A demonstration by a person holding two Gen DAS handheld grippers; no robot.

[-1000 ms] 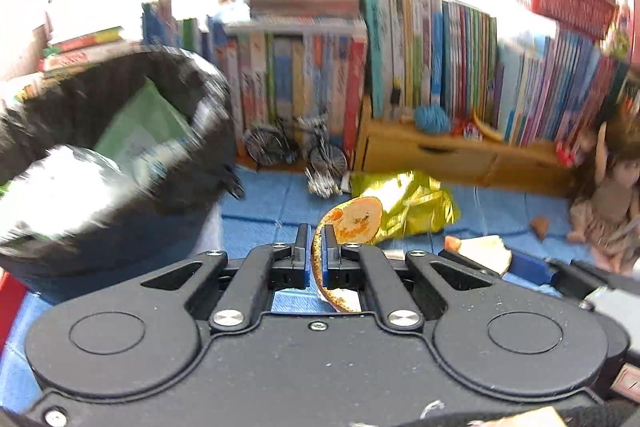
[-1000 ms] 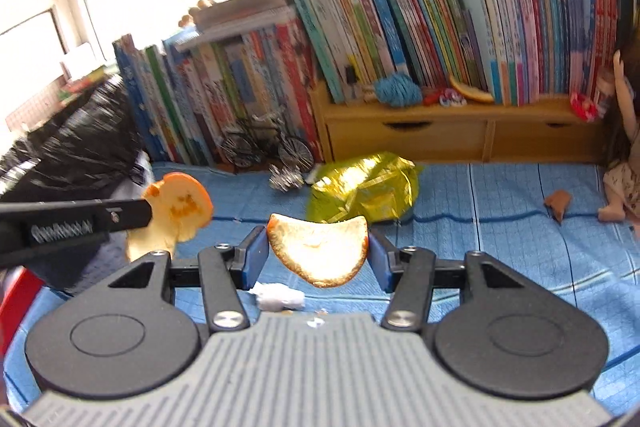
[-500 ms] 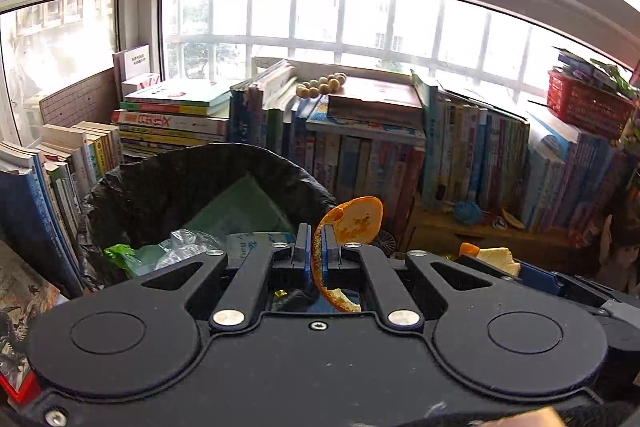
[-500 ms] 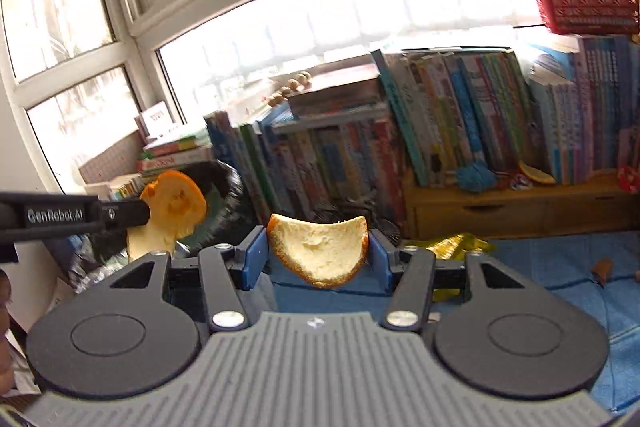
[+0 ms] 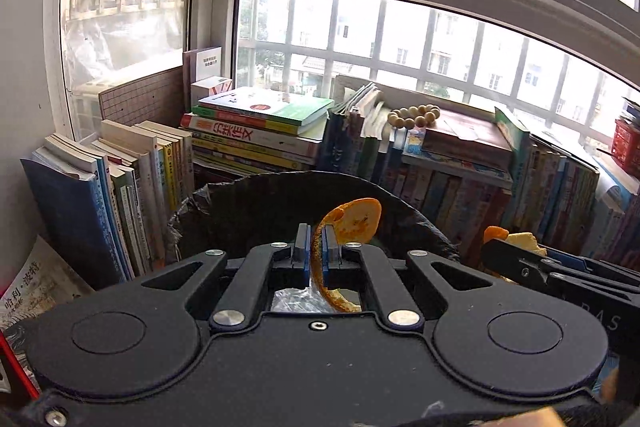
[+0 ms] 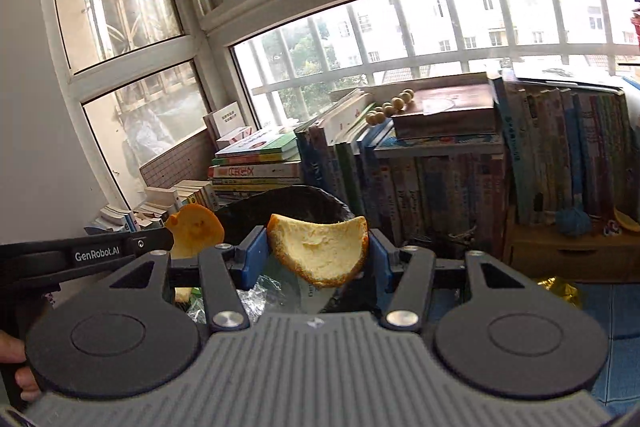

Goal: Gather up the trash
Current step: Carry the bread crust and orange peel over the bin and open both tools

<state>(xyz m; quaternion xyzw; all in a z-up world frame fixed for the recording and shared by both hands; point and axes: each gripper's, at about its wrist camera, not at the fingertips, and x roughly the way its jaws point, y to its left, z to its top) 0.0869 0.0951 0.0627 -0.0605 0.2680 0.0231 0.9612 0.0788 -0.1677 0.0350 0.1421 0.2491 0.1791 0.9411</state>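
My left gripper is shut on a thin curl of orange peel held on edge over the black-lined trash bin. Clear plastic trash shows in the bin below the jaws. My right gripper is shut on a wider piece of orange peel, pith side facing me, just in front of the same bin. In the right wrist view the left gripper comes in from the left with its peel. The right gripper's tip shows at the right of the left wrist view.
Rows and stacks of books ring the bin under a barred window. A bead bracelet lies on top of them. A wooden drawer unit, blue yarn ball and a yellow foil wrapper on the blue mat lie to the right.
Both grippers rose from low over the blue mat and swung left to the bin, each still holding its peel. The bin moved from the left edge to straight ahead.
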